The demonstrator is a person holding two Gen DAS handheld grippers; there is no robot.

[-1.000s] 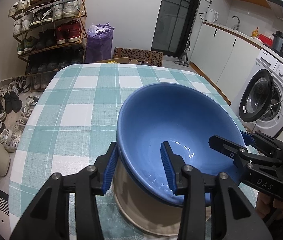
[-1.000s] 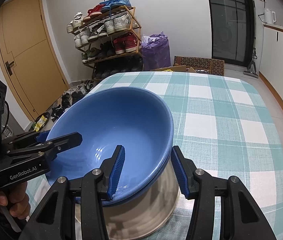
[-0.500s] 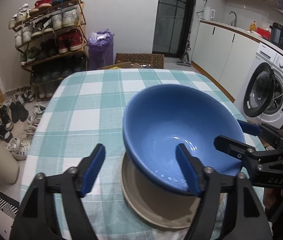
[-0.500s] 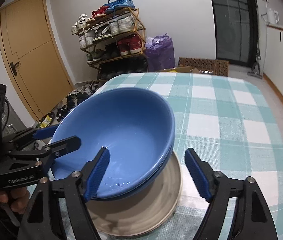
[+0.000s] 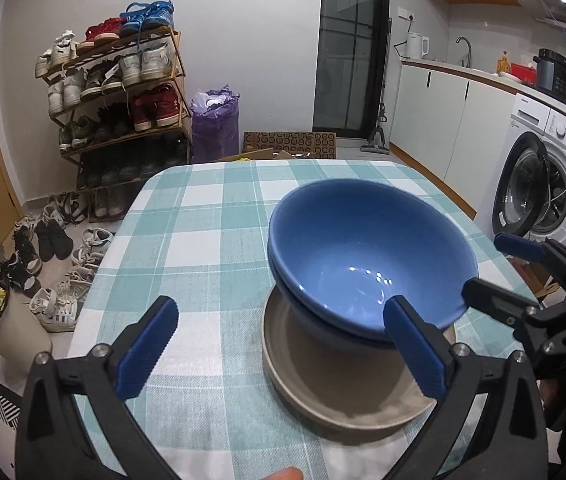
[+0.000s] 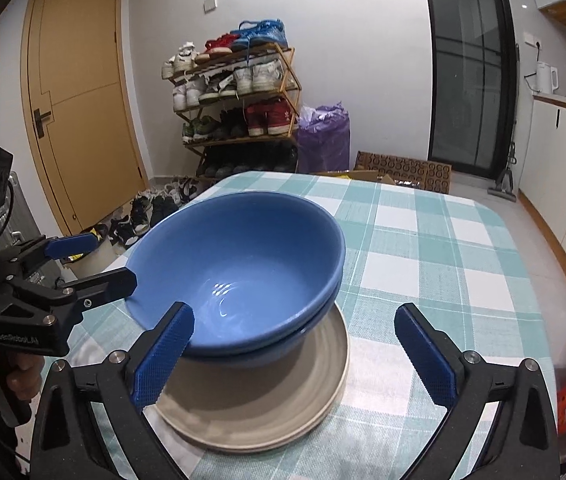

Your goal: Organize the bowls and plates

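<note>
Two blue bowls [image 5: 363, 248] [image 6: 243, 248] sit nested on a grey plate [image 5: 323, 368] [image 6: 251, 408] on the checked tablecloth [image 5: 203, 240]. My left gripper [image 5: 279, 304] [image 6: 111, 259] is drawn back at the stack's left rim, its jaws opening wide. The right gripper [image 6: 294, 311] [image 5: 487, 264] stands at the opposite rim, jaws opening too. Part of the bowls' rim lies between each pair of pads, but no pad presses on it. Each gripper's inner finger crosses the near rim of the bowls in its own view.
The table [image 6: 423, 260] ends close on the left and at the far side. Beyond it stand a shoe rack [image 5: 115, 92], a purple bag [image 5: 215, 120] and a wooden door [image 6: 79, 112]. A washing machine [image 5: 543, 184] is on the right. A person's hand [image 6: 15, 376] holds the left gripper.
Both grippers let go of the top blue bowl's rim, spread their jaws wide and pulled back. The bowl stays nested on the stack.
</note>
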